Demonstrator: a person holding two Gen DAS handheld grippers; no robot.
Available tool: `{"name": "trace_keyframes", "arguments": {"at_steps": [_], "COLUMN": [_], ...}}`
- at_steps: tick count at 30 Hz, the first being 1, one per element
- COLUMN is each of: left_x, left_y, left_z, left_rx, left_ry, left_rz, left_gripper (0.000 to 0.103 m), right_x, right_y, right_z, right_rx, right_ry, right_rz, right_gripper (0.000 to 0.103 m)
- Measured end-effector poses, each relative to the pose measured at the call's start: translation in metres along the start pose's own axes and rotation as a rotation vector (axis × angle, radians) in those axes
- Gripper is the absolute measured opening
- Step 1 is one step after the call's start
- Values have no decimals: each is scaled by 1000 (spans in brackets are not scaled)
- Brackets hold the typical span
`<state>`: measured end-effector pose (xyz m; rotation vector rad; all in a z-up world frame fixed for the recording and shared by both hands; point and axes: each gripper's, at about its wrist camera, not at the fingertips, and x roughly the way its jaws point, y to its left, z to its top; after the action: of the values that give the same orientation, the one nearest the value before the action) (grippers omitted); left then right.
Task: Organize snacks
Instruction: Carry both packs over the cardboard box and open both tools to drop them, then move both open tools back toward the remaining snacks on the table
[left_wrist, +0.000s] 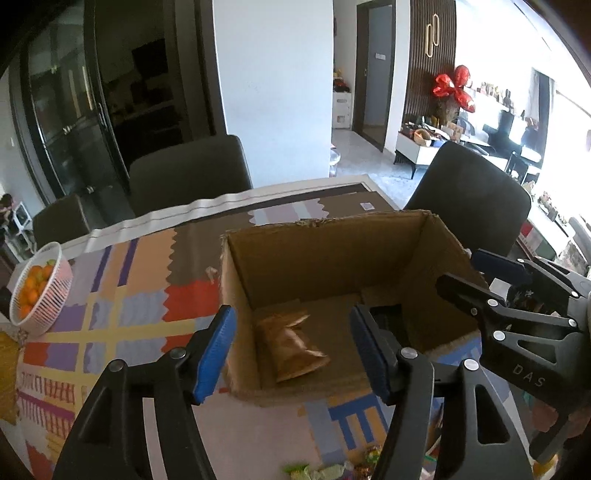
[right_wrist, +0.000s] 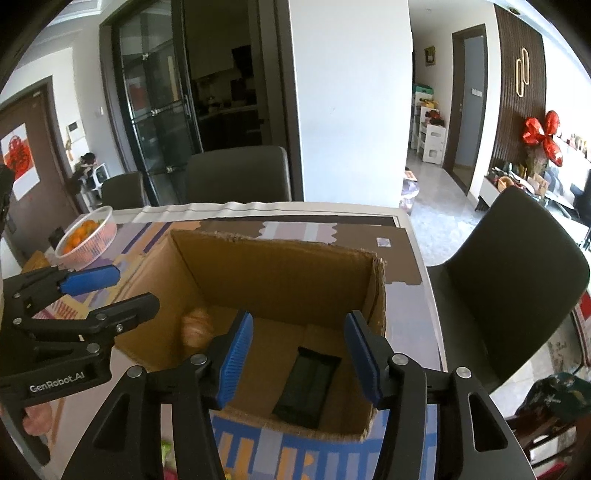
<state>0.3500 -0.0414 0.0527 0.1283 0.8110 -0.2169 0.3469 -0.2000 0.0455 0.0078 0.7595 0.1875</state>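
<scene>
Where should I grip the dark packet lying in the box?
Come straight down with the right gripper, open above it. The dark packet lies flat on the cardboard box floor, so probably pinch across its narrow width at mid-length; the walls block any side approach.

Matt corrugated cardboard box (left_wrist: 332, 266) with ragged rim; glossy crinkled packet (left_wrist: 291, 345); dark matt packet (right_wrist: 306, 387); printed cloth (left_wrist: 122, 306); plastic basket (left_wrist: 40, 288).
</scene>
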Motion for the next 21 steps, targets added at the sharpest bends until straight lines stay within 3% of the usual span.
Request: {"name": "trace_keyframes", "arguments": {"at_steps": [13,21], "left_x": [-78,-97], "left_y": [-26,-49], "left_z": [-45,-81], "left_rx": [38,71], "left_ry": [-141,-150], "left_rz": [9,-31], "left_gripper": [69,69], "right_x": [-68,-97], "right_y": [11,9], "right_z": [-37,-72], "right_rx": [-50,-62], "right_ry": [-85,-96], "right_rz": [21,29], "right_gripper": [58,58]}}
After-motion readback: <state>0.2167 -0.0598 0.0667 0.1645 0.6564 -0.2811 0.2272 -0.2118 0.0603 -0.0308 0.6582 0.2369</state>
